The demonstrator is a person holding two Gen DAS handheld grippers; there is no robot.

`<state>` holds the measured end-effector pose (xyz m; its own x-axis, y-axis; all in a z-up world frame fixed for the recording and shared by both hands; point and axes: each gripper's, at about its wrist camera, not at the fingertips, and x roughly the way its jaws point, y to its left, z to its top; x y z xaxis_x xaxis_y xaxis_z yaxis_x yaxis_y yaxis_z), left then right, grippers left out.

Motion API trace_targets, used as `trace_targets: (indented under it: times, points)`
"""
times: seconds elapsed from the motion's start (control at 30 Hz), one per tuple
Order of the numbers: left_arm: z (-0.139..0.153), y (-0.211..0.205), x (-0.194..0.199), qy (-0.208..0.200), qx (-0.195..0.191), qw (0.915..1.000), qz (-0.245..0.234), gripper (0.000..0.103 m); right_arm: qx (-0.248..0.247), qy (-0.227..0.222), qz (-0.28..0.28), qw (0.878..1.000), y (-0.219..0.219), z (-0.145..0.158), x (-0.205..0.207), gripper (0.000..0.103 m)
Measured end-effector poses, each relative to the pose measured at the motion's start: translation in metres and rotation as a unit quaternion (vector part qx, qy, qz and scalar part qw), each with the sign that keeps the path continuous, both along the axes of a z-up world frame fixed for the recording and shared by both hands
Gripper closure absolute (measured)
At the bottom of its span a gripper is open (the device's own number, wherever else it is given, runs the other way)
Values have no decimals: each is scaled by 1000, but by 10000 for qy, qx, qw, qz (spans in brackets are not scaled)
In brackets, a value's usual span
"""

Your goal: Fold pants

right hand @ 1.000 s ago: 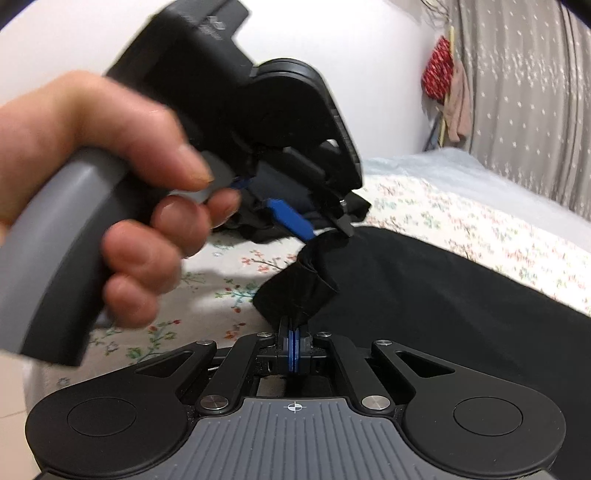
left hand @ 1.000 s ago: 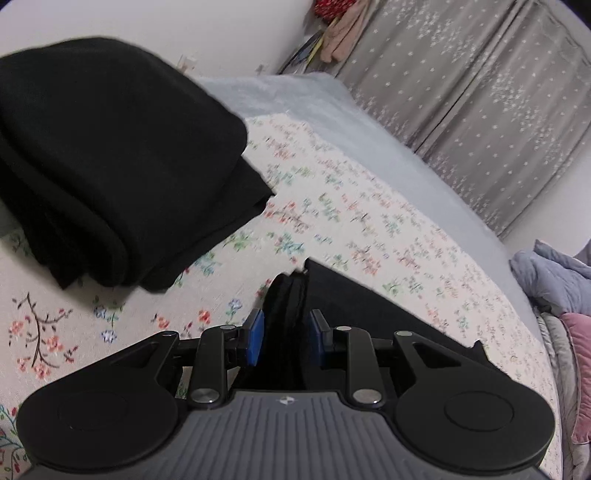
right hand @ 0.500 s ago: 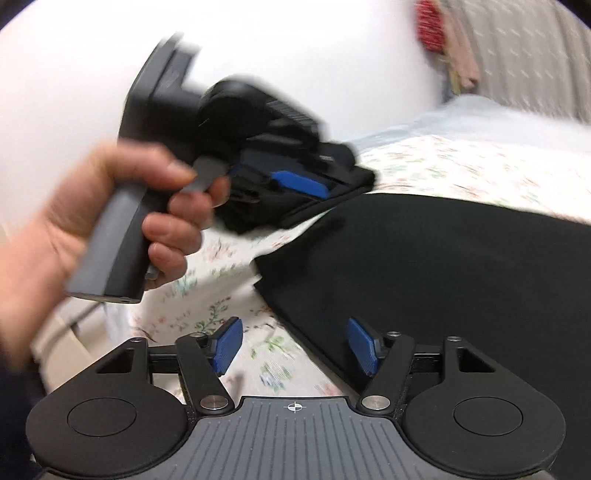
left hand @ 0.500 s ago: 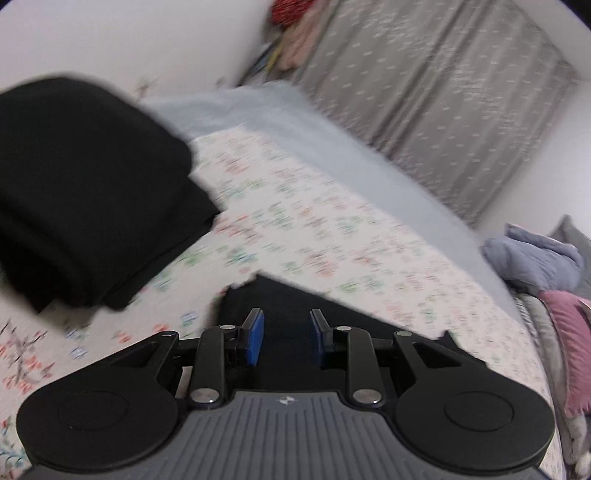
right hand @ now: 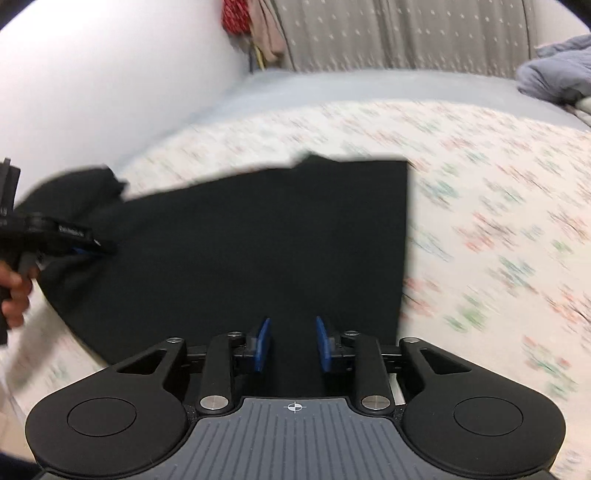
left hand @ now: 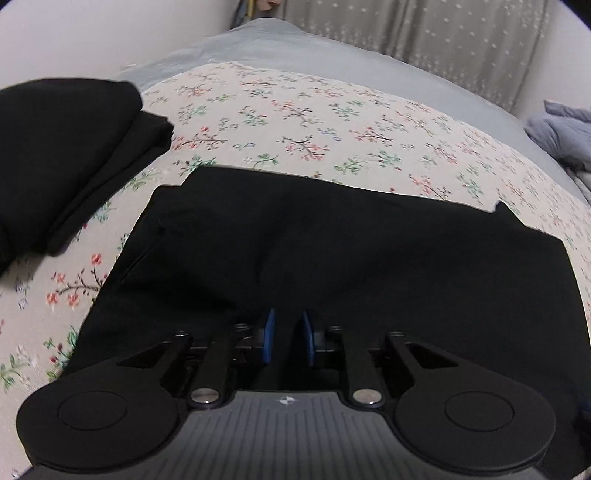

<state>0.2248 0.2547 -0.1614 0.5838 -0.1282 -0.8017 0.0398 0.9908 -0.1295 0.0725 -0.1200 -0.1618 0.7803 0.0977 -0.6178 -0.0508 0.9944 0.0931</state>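
While the black pants [left hand: 332,251] are lying flat as a broad folded panel on the bed, both tongs are hovering above the near edge with nothing between their blue pads. The left gripper [left hand: 287,341] is standing slightly parted over the cloth, its jaws having just been closing, and no fabric is showing in the gap. The right gripper [right hand: 291,343] is likewise a little open over the panel's near right part, its jaws also having just been closing on nothing. Judging from the squared right edge and the doubled look of the cloth, at least one fold is sitting in place, and a further fold to make it compact is probably remaining.

Ahead and to the left of the left tongs, a stack of folded dark clothes [left hand: 62,155] is resting apart from the pants. Everything is lying on a floral bedspread [left hand: 332,122], with a grey sheet [left hand: 295,48] beyond it. Farther off, patterned grey curtains [right hand: 388,33] are hanging, and a bluish heap of bedding [right hand: 554,70] is sitting to the far right. A hand [right hand: 13,291] is gripping the left tool's handle at the right view's left edge.
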Motion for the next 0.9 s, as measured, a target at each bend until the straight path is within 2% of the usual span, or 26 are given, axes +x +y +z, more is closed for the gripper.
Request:
trace_targets:
  times: [0.1,0.27,0.4,0.47,0.57,0.7,0.83,0.9]
  points:
    - [0,1,0,21,83,9999,138,86,62,65,12,10000,-9,-8,-24,82]
    - [0,-12,0,-1,409,9990,202,86,-60,-52,34,10000,-16,-27,-71,82]
    - [14,-24,-6,-3,537,9978,379,85,63,223,113,9997,-27,-17,-71,81]
    - [25,-32,-12,-171,393,9985,328,85,205,144,122,9996,-37,-4,-76,74]
    - [40,-53,-24,-389,380,9985,95,85,208,-73,161,9996,-50,20,-77,74]
    - [48,-96,-42,-541,159,9973,-463,84,495,27,89,9987,-74,34,-54,74]
    - [37,-154,-61,-498,213,9904,-1272,83,697,356,50,9969,-93,18,-23,73]
    - [27,-175,-65,-319,185,9875,-1533,82,897,510,28,9947,-100,2,-14,73]
